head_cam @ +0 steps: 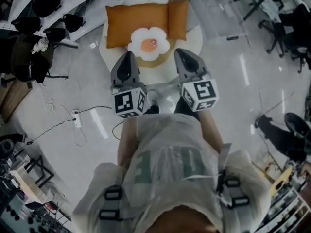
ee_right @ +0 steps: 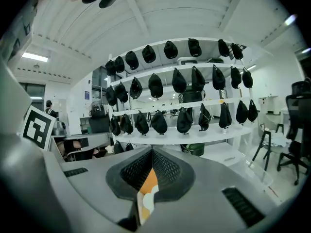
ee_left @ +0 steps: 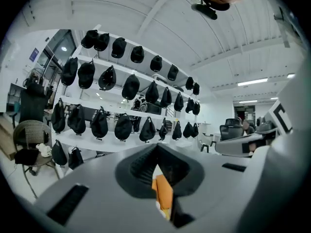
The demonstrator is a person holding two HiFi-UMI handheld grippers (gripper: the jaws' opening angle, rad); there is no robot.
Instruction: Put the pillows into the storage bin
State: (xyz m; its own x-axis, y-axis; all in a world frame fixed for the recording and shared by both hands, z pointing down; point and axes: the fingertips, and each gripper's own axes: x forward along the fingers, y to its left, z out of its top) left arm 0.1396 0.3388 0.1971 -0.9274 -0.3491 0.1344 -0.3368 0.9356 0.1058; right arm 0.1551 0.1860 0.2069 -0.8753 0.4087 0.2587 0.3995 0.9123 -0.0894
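Head view: left gripper and right gripper are side by side, just short of two orange pillows and an egg-shaped pillow lying on a round white base.

Left gripper view: I see the fingers pressed together, holding nothing.

Right gripper view: fingers likewise together and empty.

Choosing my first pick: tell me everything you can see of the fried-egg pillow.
The fried-egg pillow is soft and plush-looking: a white scalloped rim around an orange-yellow centre. It lies flat, face up, its far part overlapping the near edge of the large orange pillow, its near part on the cream round surface below.
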